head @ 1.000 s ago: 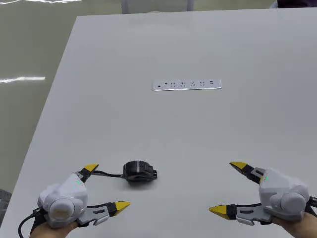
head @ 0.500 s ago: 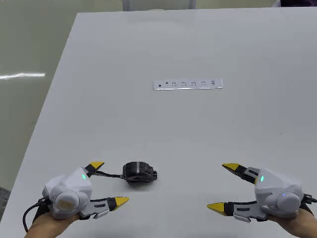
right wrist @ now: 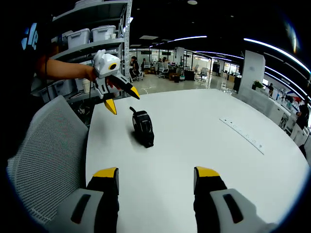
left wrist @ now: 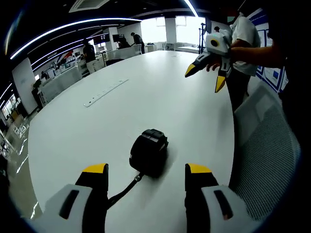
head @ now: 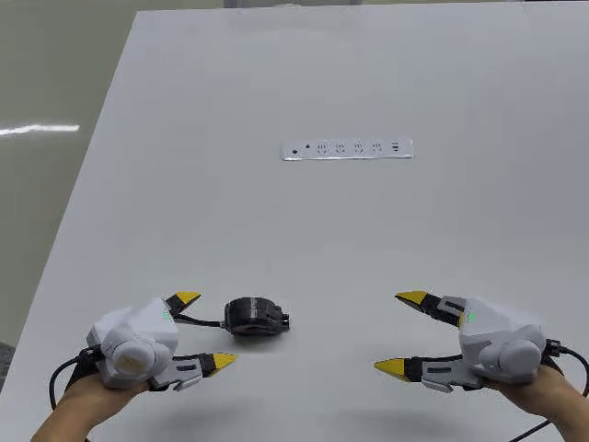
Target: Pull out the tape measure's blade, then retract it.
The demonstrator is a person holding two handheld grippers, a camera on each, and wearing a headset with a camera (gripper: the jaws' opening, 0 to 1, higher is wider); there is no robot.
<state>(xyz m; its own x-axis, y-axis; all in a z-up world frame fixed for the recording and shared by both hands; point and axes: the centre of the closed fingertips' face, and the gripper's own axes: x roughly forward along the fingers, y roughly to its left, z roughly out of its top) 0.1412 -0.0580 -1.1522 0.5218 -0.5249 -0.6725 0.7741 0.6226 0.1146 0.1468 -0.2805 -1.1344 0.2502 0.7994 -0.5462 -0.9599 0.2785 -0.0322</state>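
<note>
Head view: left gripper (head: pixel 205 329), jaws wide open, faces the tape measure (head: pixel 255 316), likely to grab it. Right gripper (head: pixel 399 332) is open too, well apart.

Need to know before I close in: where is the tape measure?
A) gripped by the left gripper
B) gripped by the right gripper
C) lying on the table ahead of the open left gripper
C: the tape measure lies on the table ahead of the left gripper, whose fingers stand apart.
</note>
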